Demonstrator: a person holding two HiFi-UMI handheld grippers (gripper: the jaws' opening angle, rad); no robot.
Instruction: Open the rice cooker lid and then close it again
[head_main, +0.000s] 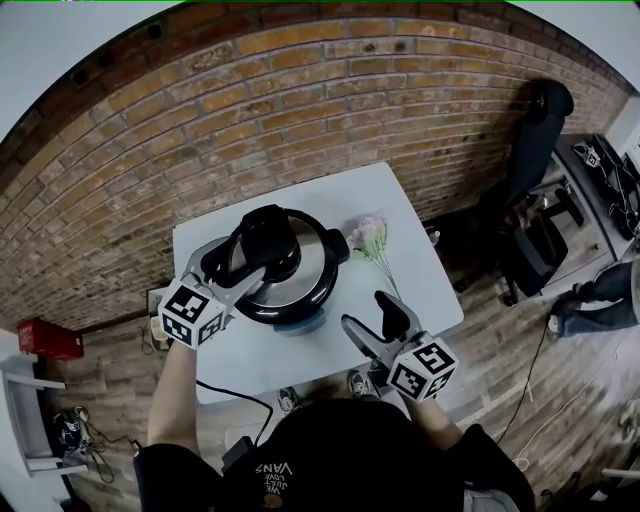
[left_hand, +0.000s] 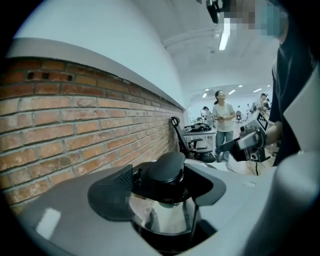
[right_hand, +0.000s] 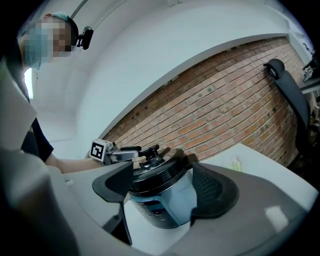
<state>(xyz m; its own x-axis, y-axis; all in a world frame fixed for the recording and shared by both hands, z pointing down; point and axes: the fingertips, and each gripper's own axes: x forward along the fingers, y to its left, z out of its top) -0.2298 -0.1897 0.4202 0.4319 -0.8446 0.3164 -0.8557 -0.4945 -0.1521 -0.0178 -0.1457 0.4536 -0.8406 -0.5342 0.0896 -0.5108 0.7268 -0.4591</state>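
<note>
With the rice cooker on the tabletop, lid seated and its black knob between the left gripper's wide-open fingers, it seems best to centre both pads on the knob before squeezing, leaving the right gripper, equally wide and empty, clear of the pot.

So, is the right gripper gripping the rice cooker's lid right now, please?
No, in the head view the right gripper stands open beside the rice cooker, touching nothing.
</note>
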